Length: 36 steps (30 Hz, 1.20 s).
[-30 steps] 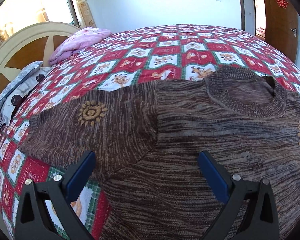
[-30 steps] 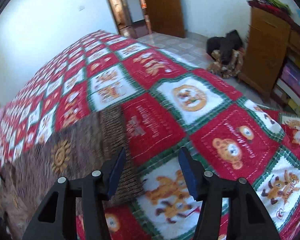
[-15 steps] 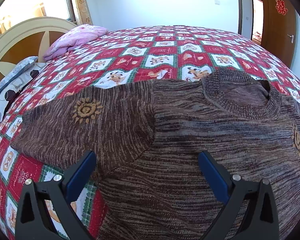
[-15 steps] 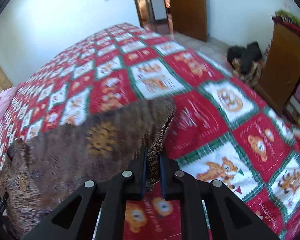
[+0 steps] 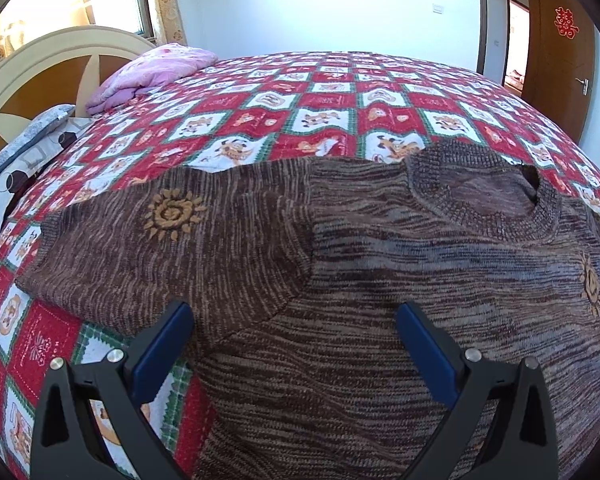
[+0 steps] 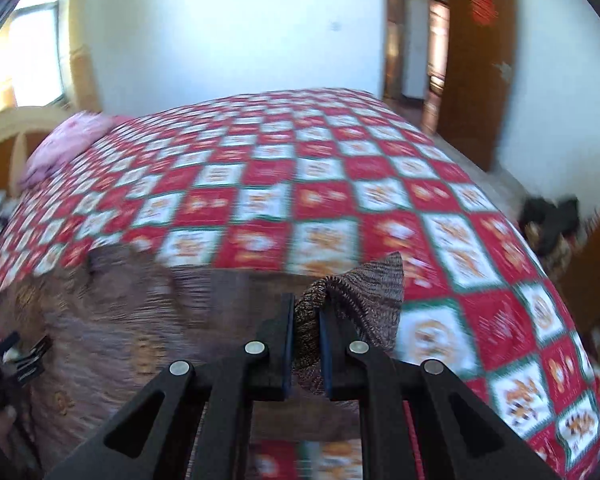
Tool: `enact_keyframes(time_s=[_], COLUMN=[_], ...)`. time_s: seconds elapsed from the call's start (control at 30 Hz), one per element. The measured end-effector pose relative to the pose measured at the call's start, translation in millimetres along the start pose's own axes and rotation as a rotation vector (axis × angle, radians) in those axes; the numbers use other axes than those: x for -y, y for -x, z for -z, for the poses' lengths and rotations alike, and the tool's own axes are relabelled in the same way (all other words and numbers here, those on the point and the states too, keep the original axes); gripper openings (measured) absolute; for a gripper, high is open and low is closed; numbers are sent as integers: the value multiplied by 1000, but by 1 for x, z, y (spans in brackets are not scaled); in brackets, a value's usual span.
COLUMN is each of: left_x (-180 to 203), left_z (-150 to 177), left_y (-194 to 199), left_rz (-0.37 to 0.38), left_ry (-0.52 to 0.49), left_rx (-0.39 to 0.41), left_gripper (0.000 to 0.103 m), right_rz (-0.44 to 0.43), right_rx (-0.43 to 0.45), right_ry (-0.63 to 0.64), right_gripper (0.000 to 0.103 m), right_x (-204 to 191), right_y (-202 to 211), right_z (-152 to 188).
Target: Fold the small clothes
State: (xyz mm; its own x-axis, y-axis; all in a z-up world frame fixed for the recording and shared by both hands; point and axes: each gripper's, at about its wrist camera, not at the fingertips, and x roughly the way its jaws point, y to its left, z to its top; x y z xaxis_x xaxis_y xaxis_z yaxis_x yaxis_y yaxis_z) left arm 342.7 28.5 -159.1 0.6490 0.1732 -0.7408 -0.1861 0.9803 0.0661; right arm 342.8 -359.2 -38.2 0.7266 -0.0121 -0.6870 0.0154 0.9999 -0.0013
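Observation:
A brown knitted sweater (image 5: pixel 340 280) with orange sun motifs lies spread on the bed, its round collar (image 5: pixel 488 200) at the right and one sleeve (image 5: pixel 140 248) stretched out to the left. My left gripper (image 5: pixel 296 344) hovers open just over the sweater's body, near the armpit of that sleeve. In the right wrist view my right gripper (image 6: pixel 306 320) is shut on the ribbed cuff (image 6: pixel 364 292) of the other sleeve and holds it lifted above the sweater (image 6: pixel 140 320). This view is blurred by motion. At its left edge the other gripper (image 6: pixel 20 356) shows, small and dark.
A red, white and green checked quilt (image 5: pixel 340 108) covers the bed. A pink folded blanket (image 5: pixel 156 68) and grey pillows (image 5: pixel 24 144) lie by the headboard (image 5: pixel 40 68). A wooden door (image 5: pixel 560 48) stands at the right. Dark bags (image 6: pixel 552 220) sit on the floor beside the bed.
My right gripper shut on the sleeve cuff, then lifted it and carried it left over the sweater, rolling as it went. The left gripper stayed open in place.

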Motion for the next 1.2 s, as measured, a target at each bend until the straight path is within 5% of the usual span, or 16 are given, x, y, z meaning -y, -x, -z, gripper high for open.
enact_keyframes(time_s=[0.33,0.5,0.53,0.6,0.63,0.83,0.93,1.07,1.2], left_x=[-3,-4,-4,-4,-4,7,30,93,158], left_z=[2,2,2,1,1,-1,-2,-9,-13], left_y=[0,0,0,0,-1,12,29,51,50], left_rz=[27,36,40,50,59,127,227,291,288], left_ry=[13,15,14,11,8,-42,-73,-208,-368], left_rx=[7,7,7,7,3,10,5,32,47], left_gripper=[103,103,103,103,103,102,102,100,90], right_rz=[-150,-217,-230,-300,-324,-252,-192,-98,-117], right_rx=[-69,-134,-150,-184,-190,-174,-128,-47,-9], right_ry=[163,193,183,143,127,65,22,-29,-90], right_gripper=[10,14,17,53,58,59,64,64,65], right_x=[-141,-173,-172,-159,-152,-76,-39,-11,2], right_y=[-49,-78,-80,-78,-72,-11,6,11,6], right_z=[25,52,55,59,60,82,97,113,119])
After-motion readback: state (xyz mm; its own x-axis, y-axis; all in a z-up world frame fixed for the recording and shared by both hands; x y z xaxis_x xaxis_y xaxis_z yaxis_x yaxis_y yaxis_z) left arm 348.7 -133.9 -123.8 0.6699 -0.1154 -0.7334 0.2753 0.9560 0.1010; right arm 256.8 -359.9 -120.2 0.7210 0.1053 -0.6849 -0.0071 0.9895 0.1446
